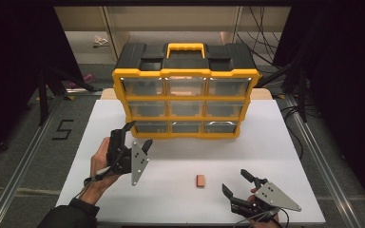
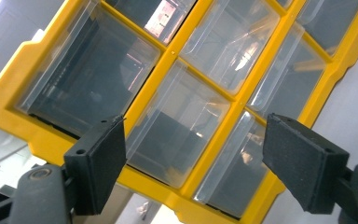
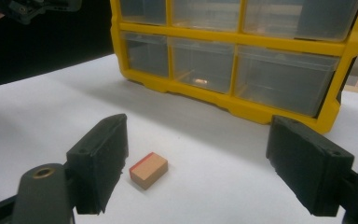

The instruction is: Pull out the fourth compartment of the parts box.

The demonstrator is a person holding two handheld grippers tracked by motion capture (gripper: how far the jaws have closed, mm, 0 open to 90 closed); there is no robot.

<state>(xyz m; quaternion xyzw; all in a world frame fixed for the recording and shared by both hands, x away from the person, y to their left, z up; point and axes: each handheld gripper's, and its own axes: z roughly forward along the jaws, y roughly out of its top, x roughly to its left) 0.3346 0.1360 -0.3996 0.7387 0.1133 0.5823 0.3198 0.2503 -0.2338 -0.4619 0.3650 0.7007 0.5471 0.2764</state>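
A yellow and black drawer cabinet [image 1: 185,90] with clear plastic drawers stands at the back of the white table [image 1: 266,147]. My left gripper [image 1: 139,134] is open, held up close to the cabinet's lower left drawers [image 2: 177,130], its jaws wide apart and empty. A small tan block with a red edge [image 1: 200,181] lies on the table in front. My right gripper [image 1: 237,182] is open near the front edge, just right of the block [image 3: 148,170], with nothing between its jaws.
The cabinet [image 3: 242,60] has a yellow carry handle [image 1: 186,47] on top. Dark floor with metal rails [image 1: 24,156] runs on both sides of the table. Cables [image 1: 261,33] hang behind at the right.
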